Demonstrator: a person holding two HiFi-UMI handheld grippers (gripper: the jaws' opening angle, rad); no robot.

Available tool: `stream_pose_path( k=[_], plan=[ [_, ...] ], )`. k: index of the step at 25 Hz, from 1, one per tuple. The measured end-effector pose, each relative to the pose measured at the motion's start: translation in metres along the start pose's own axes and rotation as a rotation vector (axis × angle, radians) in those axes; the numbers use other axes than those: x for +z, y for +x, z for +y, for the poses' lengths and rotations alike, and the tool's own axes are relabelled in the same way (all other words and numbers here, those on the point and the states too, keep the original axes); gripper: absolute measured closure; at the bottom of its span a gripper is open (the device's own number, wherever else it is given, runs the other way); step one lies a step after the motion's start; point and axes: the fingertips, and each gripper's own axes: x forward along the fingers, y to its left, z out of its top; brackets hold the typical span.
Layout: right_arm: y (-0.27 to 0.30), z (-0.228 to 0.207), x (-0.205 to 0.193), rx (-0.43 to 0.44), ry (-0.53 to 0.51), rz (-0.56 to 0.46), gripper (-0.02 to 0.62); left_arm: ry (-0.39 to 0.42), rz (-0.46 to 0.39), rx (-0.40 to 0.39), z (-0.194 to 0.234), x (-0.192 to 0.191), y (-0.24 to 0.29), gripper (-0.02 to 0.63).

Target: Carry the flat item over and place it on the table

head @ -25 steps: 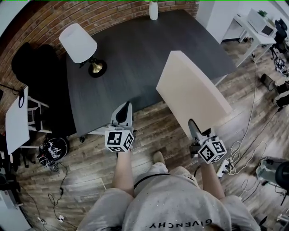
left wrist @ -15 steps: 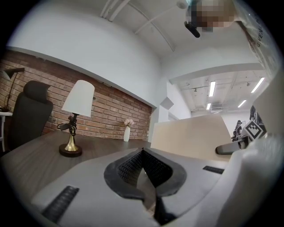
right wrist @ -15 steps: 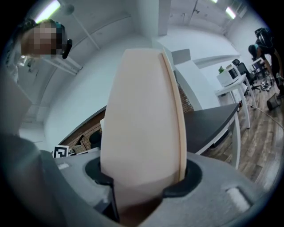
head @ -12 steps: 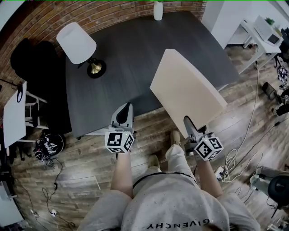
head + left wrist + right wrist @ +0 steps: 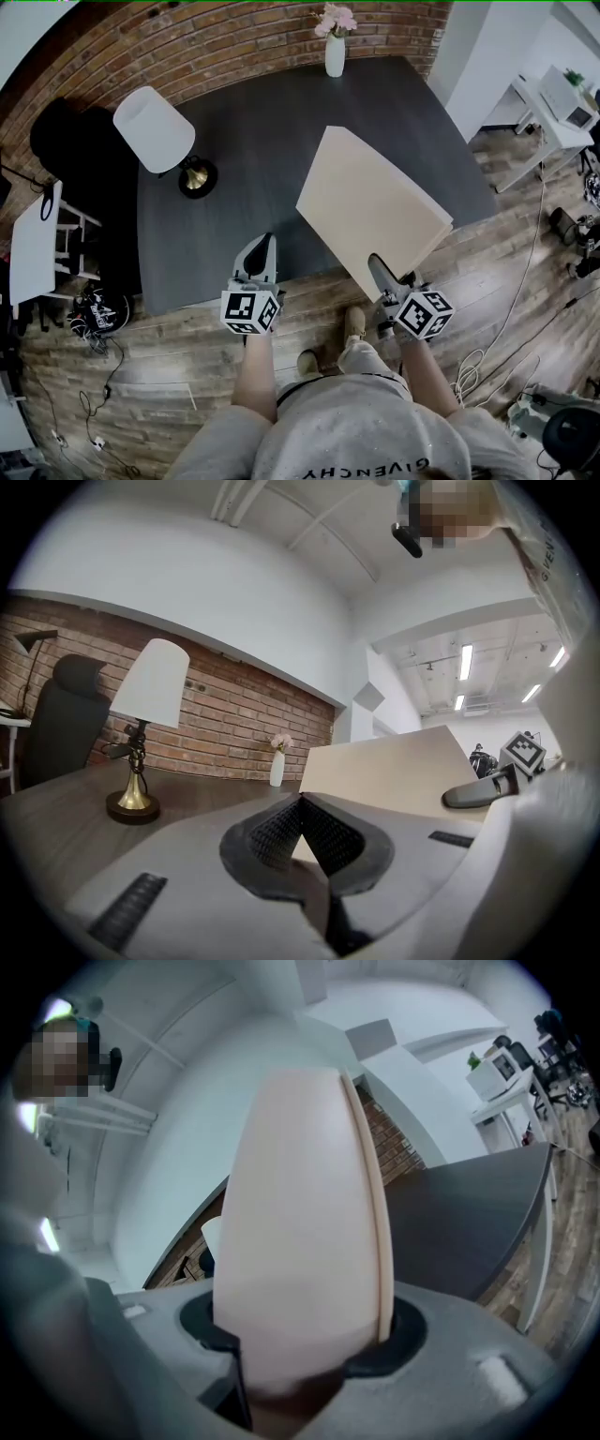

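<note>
head view: the right tongs (image 5: 378,267) clamp the near corner of the flat board (image 5: 370,202), which slants out over the front edge of the dark table (image 5: 253,122); the left tongs (image 5: 260,246) hover just left of it, apart; a lamp (image 5: 155,129) and a vase (image 5: 335,56) stand farther back

left gripper view: the left tongs' jaws are closed together on nothing, with the board off to the right

right gripper view: the board's edge fills the right tongs' jaws, pinched tight, with the table beyond
</note>
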Motion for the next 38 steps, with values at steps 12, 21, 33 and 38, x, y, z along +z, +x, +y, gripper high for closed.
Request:
stream_pose_path(
  k=[12, 21, 33, 38],
  plan=[
    [0.056, -0.049, 0.035, 0.053, 0.225, 0.096, 0.33, 0.048, 0.003, 0.065, -0.016, 0.008, 0.063, 0.607],
    [0.083, -0.079, 0.043, 0.117, 0.34, 0.148, 0.33, 0.047, 0.005, 0.138, -0.028, -0.005, 0.08, 0.607],
    [0.134, -0.085, 0.038, 0.136, 0.473, 0.193, 0.324, 0.048, 0.055, 0.208, -0.003, -0.022, 0.083, 0.607],
    [0.157, -0.088, 0.036, 0.12, 0.527, 0.206, 0.322, 0.026, 0.046, 0.203, 0.015, -0.025, 0.103, 0.608]
  ],
)
